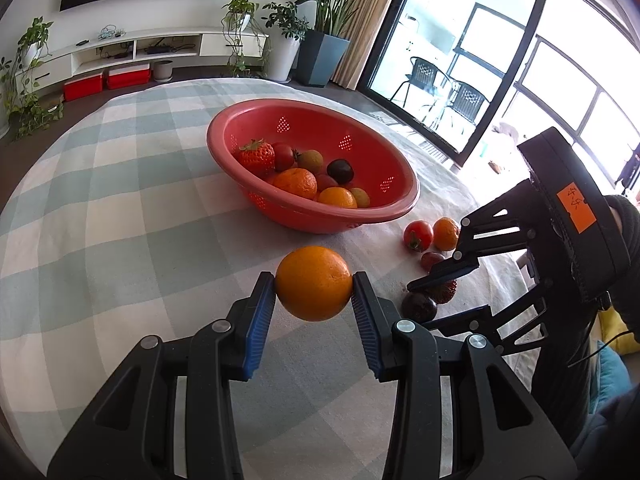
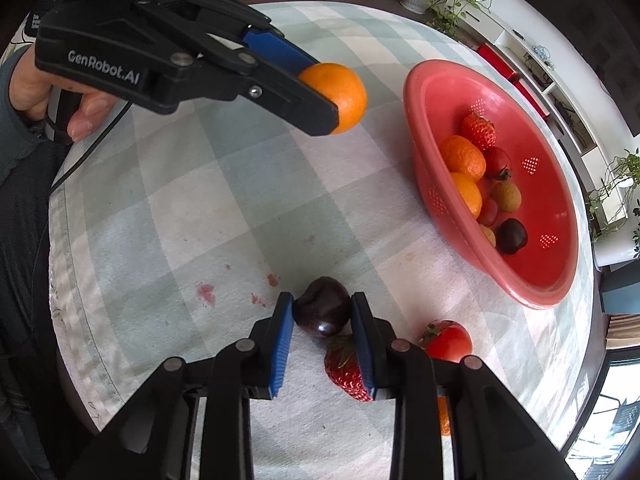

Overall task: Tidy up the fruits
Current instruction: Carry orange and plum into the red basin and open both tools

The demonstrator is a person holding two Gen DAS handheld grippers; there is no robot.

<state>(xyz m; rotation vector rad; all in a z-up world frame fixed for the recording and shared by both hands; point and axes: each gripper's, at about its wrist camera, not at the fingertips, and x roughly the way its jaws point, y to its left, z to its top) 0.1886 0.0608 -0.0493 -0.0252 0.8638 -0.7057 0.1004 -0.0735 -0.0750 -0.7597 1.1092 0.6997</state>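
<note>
So the left gripper [image 1: 313, 285] has its blue-padded jaws clamped on an orange [image 1: 313, 283], one pad on each side, and the fruit hangs in the air above the checked cloth [image 1: 120, 200] that covers the bench. In the right wrist view the same orange [image 2: 340, 94] sticks out past the black fingers, and a hand [image 2: 60, 96] grips the handle of that tool.

The right gripper [image 2: 322, 316] points steeply down at the cloth, and its jaws are closed narrow around a dark cherry [image 2: 322, 312]. Both pads press its sides. No earlier shot to compare, so that's just how it sits. Whether the cherry is lifted off the cloth or resting on it is hard to tell.

Right behind the cherry lies a strawberry [image 2: 344, 372], partly hidden by the right pad. A tomato [image 2: 450, 340] with a green stem sits just beside it, toward the colander. In the left wrist view there's also a small orange [image 1: 446, 234] next to that tomato [image 1: 418, 235].

The red colander [image 1: 392, 216] stands further out on the bench, well apart from both grippers. It already holds a strawberry, oranges, a tomato, a dark cherry and a couple of brownish fruits. A few pinkish stains [image 2: 206, 293] mark the cloth near the cherry.
</note>
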